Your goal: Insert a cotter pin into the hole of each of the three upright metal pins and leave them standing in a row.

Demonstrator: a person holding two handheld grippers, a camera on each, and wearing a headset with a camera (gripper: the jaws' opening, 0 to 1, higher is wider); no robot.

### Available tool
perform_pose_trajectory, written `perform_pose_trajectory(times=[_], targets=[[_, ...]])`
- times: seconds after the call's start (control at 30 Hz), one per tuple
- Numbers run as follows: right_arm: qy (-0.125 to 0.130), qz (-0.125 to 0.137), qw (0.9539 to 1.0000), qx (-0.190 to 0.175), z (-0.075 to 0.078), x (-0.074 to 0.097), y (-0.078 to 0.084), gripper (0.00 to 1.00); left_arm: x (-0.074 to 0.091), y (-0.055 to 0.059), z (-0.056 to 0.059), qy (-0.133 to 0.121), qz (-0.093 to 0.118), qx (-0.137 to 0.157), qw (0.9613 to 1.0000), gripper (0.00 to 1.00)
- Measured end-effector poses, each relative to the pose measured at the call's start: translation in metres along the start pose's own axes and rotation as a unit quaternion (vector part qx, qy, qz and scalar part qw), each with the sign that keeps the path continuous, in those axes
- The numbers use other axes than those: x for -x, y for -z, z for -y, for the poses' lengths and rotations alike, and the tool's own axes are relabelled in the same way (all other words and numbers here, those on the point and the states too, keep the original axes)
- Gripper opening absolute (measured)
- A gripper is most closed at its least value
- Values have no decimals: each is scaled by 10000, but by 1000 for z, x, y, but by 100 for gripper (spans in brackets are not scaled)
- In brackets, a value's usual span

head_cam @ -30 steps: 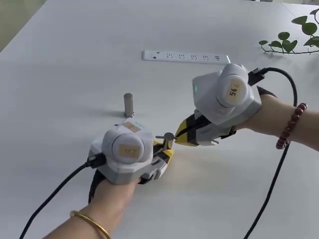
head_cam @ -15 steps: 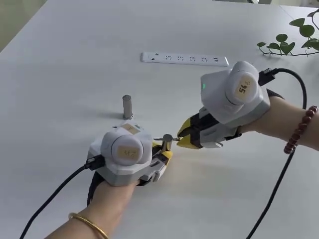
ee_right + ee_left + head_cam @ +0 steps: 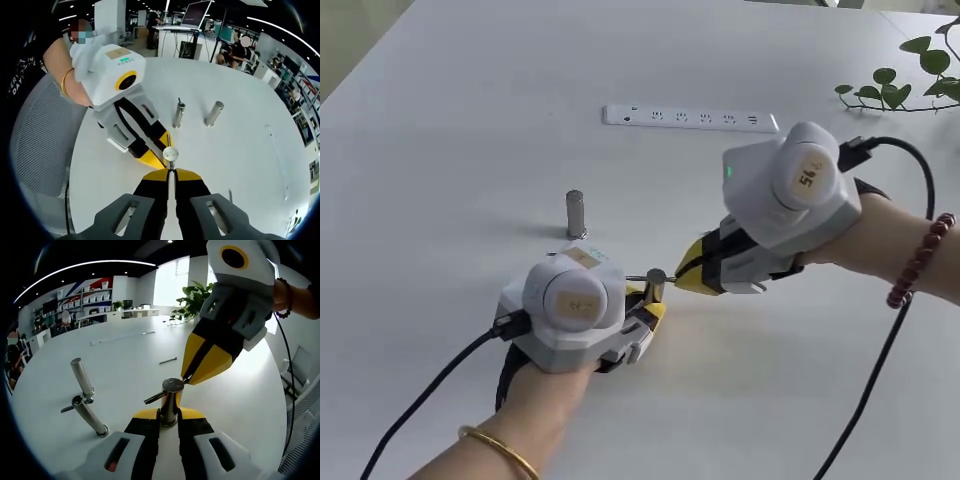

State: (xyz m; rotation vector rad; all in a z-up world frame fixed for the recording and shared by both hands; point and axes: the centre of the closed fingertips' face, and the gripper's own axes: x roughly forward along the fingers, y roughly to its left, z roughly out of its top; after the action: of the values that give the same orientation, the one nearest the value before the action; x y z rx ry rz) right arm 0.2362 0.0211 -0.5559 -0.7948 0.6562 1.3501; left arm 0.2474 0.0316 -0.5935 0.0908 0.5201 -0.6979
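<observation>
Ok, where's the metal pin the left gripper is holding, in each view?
Head view: held pin at centre, between left gripper and right gripper.
Left gripper view: held pin bottom centre, upright, cotter pin sticking out.
Right gripper view: its round top at centre, above the jaws.
Shared landmark: the bare pin.

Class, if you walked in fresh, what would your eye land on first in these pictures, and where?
The two grippers meeting mid-table stand out first: the left gripper clamps an upright metal pin while the right gripper holds a cotter pin that runs through its hole. Behind them a second metal pin stands upright, with a white power strip beyond it.
</observation>
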Motion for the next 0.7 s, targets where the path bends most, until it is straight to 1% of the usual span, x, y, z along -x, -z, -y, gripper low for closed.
perform_pose_trajectory(times=[0.47, 0.7], targets=[[-1, 3, 10000, 14, 0, -1, -3, 0, 0, 1, 0, 13, -14, 82, 10000, 12], [26, -1, 10000, 1, 1, -2, -2, 0, -1, 1, 0, 12, -70, 179, 9998, 12]])
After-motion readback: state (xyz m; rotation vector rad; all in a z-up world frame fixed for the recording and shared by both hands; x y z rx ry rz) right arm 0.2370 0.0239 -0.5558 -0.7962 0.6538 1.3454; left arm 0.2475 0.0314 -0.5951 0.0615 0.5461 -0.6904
